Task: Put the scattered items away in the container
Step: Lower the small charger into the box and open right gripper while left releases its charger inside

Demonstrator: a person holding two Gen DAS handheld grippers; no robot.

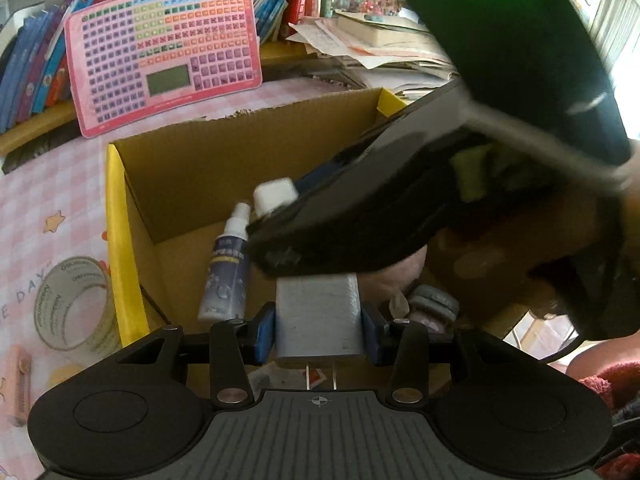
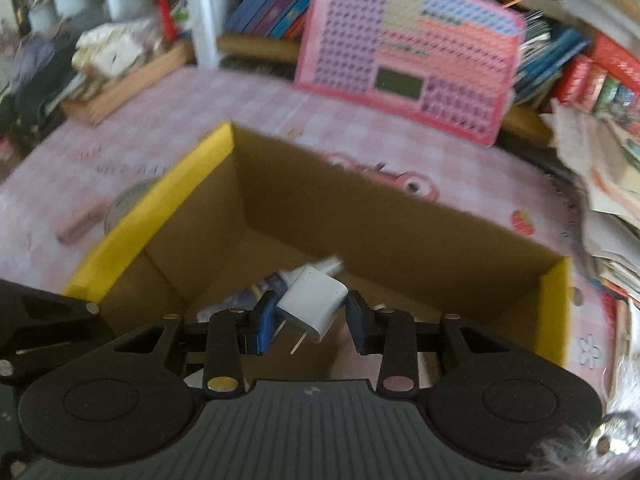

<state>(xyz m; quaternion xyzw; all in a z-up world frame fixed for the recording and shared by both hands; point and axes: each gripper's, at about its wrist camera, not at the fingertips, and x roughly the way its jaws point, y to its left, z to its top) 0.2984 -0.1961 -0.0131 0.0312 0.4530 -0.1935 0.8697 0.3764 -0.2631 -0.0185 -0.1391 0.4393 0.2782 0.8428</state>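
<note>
A cardboard box (image 1: 224, 160) with yellow-taped rims stands on the pink checked cloth; it also shows in the right wrist view (image 2: 360, 216). My left gripper (image 1: 319, 330) is shut on a white plug adapter (image 1: 318, 320), held over the box. My right gripper (image 2: 310, 322) is open over the box, and a second white plug adapter (image 2: 316, 304) hangs tilted between its jaws, touching only the left finger. The right gripper's body crosses the left wrist view (image 1: 400, 200). A spray bottle (image 1: 226, 270) and a grey ring-shaped item (image 1: 436, 304) lie inside the box.
A clear tape roll (image 1: 74, 308) and a pink utility knife (image 1: 20, 384) lie on the cloth left of the box. A pink key-chart board (image 1: 164, 52) leans on the bookshelf behind. Loose papers (image 1: 380, 48) pile at the back right.
</note>
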